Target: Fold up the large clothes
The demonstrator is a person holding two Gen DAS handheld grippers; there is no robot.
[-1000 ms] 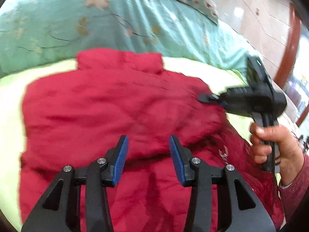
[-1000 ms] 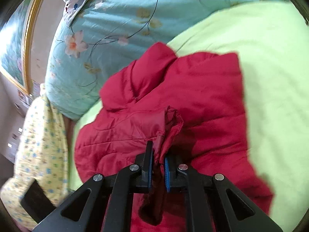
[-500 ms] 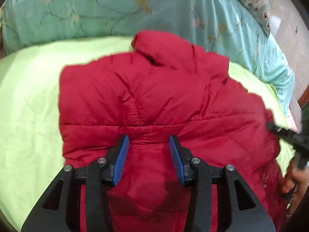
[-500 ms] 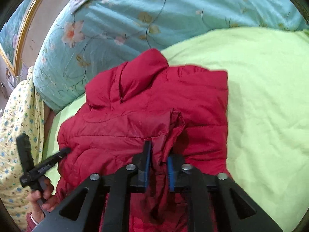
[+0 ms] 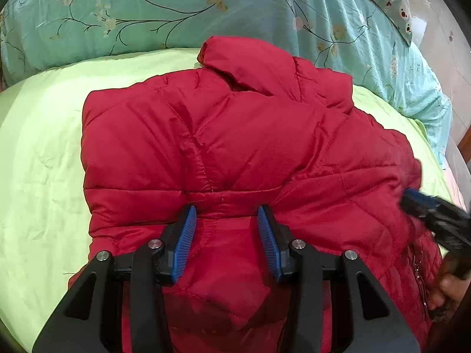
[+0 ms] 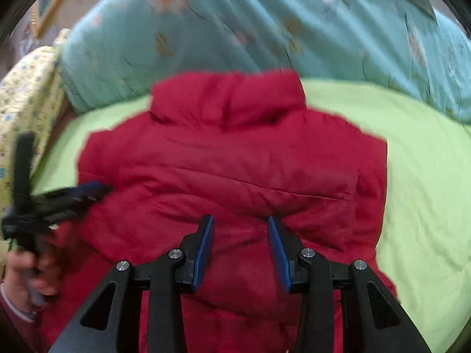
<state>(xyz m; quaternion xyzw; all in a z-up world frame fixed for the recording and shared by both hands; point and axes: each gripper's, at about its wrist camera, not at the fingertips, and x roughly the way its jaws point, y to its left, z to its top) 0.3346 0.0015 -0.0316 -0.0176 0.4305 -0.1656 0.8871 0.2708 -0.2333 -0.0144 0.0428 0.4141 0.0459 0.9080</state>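
left gripper [image 5: 226, 214]: jaws partly apart over the red coat [image 5: 235, 147], holding nothing | red coat: flat on the green blanket [image 5: 38, 161], collar by the blue quilt [image 5: 176, 6] | right gripper [image 6: 239, 226]: jaws just opened, nothing held, over the coat

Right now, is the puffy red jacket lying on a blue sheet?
No, the puffy red jacket lies on a light green sheet.
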